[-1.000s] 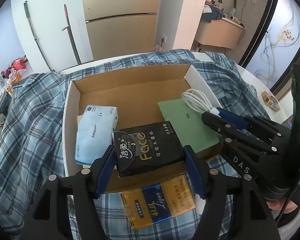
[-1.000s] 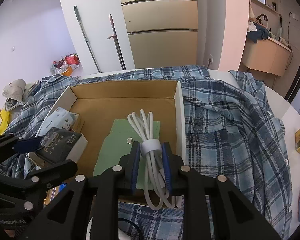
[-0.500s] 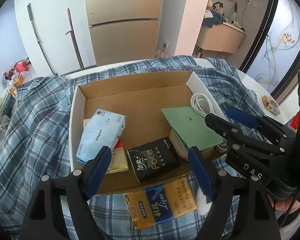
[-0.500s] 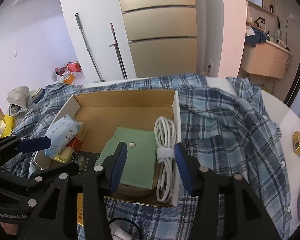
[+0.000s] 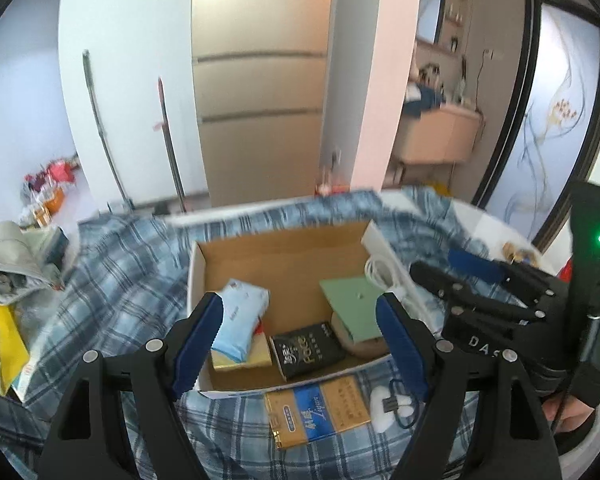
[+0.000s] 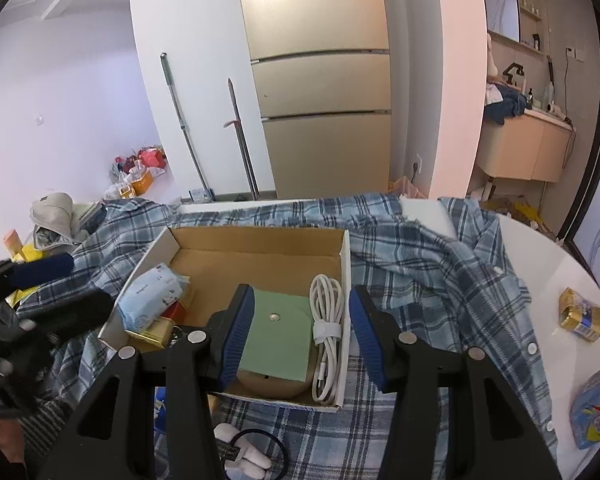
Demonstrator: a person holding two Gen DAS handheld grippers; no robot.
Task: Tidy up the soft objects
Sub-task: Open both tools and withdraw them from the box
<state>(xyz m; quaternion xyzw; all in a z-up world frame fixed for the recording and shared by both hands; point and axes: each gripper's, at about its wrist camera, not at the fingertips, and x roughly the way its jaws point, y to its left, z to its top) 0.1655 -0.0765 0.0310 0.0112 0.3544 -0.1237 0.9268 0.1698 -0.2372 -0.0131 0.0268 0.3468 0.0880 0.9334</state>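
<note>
Both grippers are spread wide with nothing in them: the left gripper [image 5: 300, 340] hangs over the near edge of the cardboard box [image 5: 280, 248], and just ahead between its fingers sits the black tissue pack [image 5: 306, 350] reading "Face". A pale blue wipes pack [image 5: 240, 324] is by its left finger, and a gold-and-blue "Liqun" pack [image 5: 320, 410] lies below on the plaid shirt [image 5: 120, 280]. The right gripper [image 6: 302, 336] frames the green pad [image 6: 278, 334] and the strapped white cable [image 6: 326, 332] in the box's right end, and the other gripper's body reads "DAS".

green pad [image 6: 278, 338] hides most of tan object [image 6: 272, 386]
</note>
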